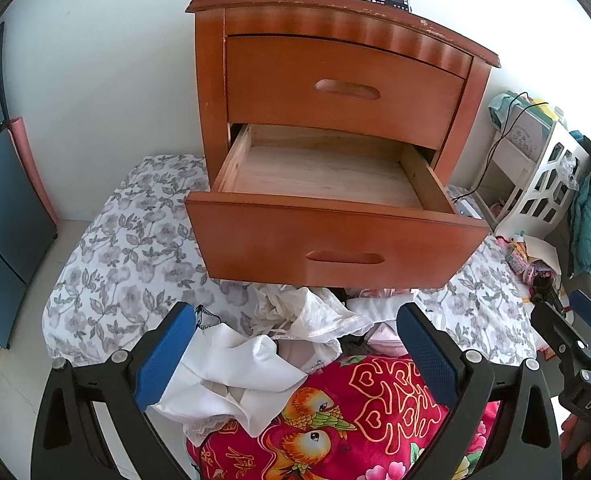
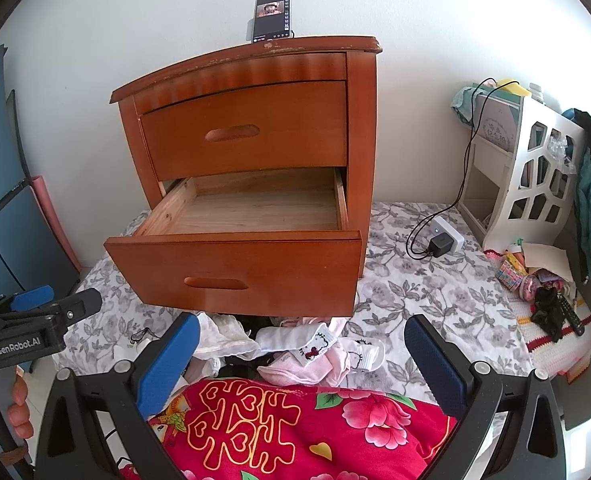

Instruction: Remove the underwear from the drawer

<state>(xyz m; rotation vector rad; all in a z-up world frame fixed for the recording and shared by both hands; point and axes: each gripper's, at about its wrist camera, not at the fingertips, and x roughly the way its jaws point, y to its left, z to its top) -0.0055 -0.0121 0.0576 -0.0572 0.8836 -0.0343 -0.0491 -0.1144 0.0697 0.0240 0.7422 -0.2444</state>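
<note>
The lower drawer (image 1: 327,172) of the nightstand (image 1: 335,76) is standing pulled out in the middle of both views, and its wooden floor is showing bare — so I judge the removal step to be done or nearly so, with the clothes now lying outside. The underwear (image 1: 295,320) is sitting in a loose pile on the bed (image 1: 127,240), just below the drawer's front panel in the lower centre of the left view; in the right view the same pile is appearing as white and pink pieces, some looking like small socks. The heap is crumpled, so no single piece is pointing any clear way, though the pile as a whole is stretching left to right along the drawer front. The left tongs (image 1: 295,356) are gaping wide with nothing between the blue pads, framing the white cloth at the bottom of the frame. The right tongs (image 2: 301,364) are likewise spread wide and empty, hovering over a red quilt (image 2: 295,432) at the lower edge. If anything is remaining, the next move is calling for a check of the drawer's hidden near corner behind its front panel — I cannot tell whether something is tucked there — or for pushing the drawer shut by its slot handle (image 2: 215,283).
</note>
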